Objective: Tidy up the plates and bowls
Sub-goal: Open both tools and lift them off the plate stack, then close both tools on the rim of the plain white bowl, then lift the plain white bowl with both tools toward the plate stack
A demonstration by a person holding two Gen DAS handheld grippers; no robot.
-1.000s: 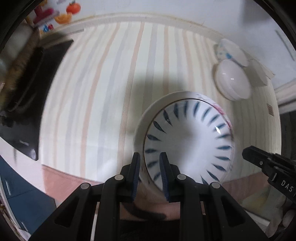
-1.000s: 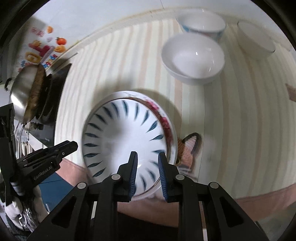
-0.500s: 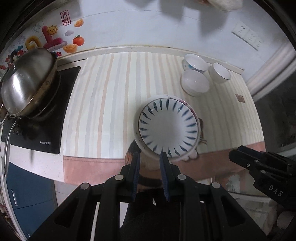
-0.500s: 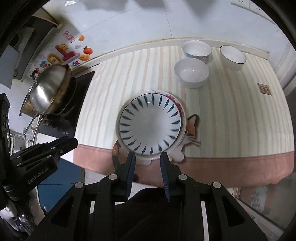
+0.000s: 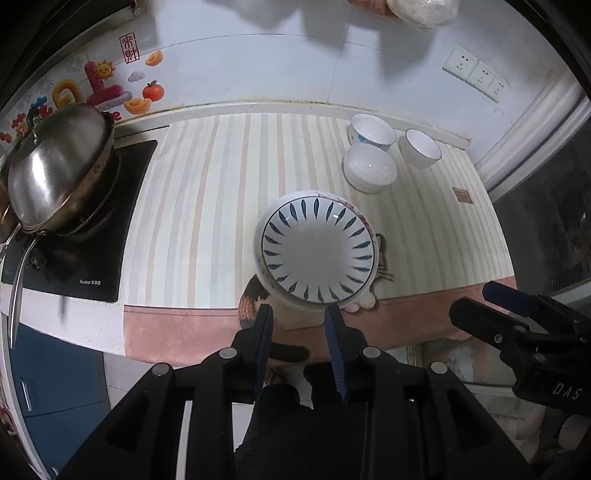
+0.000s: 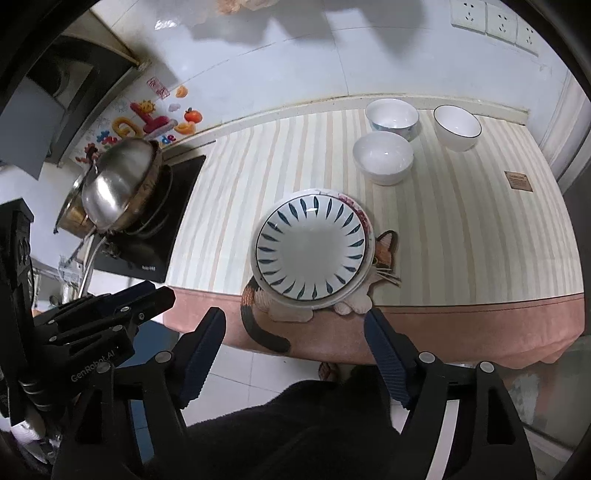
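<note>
Your surface [image 5: 221, 206] is a kitchen top under a cloth of pale cream, peach and grey stripes with a pink band along its near edge, backed by a white tiled wall [image 5: 258, 62] with bright stickers [image 5: 107, 88] at the left and sockets [image 6: 491, 18] at the upper right. To the left a black hob [image 5: 88, 251] carries a steel pan [image 5: 55, 166] with a domed, shiny lid. The plates [image 5: 317, 251] sit stacked near the front edge of the surface, partly covering a cat print [image 6: 384, 254] on the cloth: the top one is round, glossy white with dark blue leaf strokes around its rim, and below it the edge of another with a pink floral mark peeks out. Behind them and to the right, three white glazed bowls [image 6: 382, 157] stand close together, each upright and separate. Your left tool [image 5: 300, 345] hangs off the surface just before the plates, its ribbed blue pads a modest gap apart and gripping nothing. Your right tool [image 6: 295, 349] also sits clear of the front edge, spread wide and empty, the plates lying ahead between its two fingers but well beyond them. Below both, dark clothing and a pale tiled floor [image 6: 251, 373] show.
</note>
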